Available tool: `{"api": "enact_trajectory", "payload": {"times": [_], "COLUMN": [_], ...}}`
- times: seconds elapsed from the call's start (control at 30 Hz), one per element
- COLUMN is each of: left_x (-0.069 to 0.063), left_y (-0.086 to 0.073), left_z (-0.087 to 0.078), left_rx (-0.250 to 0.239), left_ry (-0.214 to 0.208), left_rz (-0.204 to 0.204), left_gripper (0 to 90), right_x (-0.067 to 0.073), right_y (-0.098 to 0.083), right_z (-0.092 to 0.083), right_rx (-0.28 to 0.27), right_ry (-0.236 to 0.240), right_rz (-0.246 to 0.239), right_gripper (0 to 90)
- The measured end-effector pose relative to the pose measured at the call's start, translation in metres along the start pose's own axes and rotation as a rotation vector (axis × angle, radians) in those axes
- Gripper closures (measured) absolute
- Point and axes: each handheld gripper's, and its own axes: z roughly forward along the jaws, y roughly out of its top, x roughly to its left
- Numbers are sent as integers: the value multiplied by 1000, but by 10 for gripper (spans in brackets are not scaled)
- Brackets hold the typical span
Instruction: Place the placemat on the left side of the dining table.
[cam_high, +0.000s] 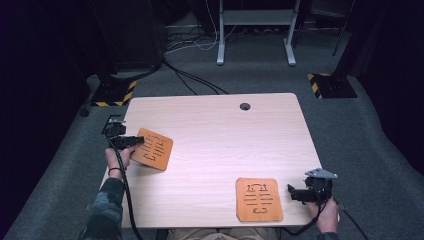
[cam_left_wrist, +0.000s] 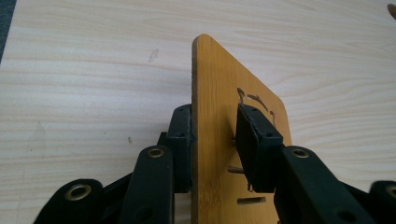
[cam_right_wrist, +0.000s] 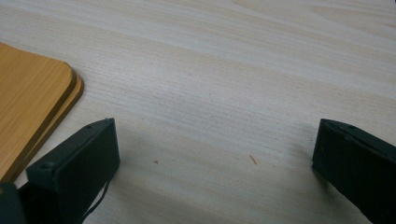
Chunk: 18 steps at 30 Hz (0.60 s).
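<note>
High view: at the left edge of the pale wooden bench (cam_high: 215, 135), the left claw (cam_high: 131, 141) has the near corner of an orange cut-out board (cam_high: 153, 149) between its jaws. A second orange board (cam_high: 258, 199) lies flat at lower centre-right, with the right claw (cam_high: 295, 192) just beside its right edge, low over the bench.

Left gripper view: the board (cam_left_wrist: 217, 102) stands edge-on between the jaws; the left pad (cam_left_wrist: 182, 140) lies against it, the right pad (cam_left_wrist: 254, 140) stands slightly off its face.

Right gripper view: the right claw (cam_right_wrist: 215, 158) gapes wide over bare wood, gripping nothing; the second board's corner (cam_right_wrist: 32, 98) sits at the left of the frame.
</note>
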Motion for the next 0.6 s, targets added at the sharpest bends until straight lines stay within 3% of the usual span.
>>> {"api": "enact_trajectory", "payload": {"times": [0.17, 0.4, 0.6], "left_x": [6, 16, 17], "left_y": [-4, -10, -12], "left_z": [3, 7, 8], "left_rx": [-2, -3, -6], "left_ry": [-1, -40, -45], "left_rz": [-20, -65, -83], "left_gripper": [656, 653, 649], "right_x": [0, 0, 0], "right_y": [0, 0, 0], "right_z": [0, 0, 0], "right_rx": [0, 0, 0], "right_ry": [-1, -1, -2], "right_rz": [-3, -3, -3], "right_gripper": [0, 0, 0]}}
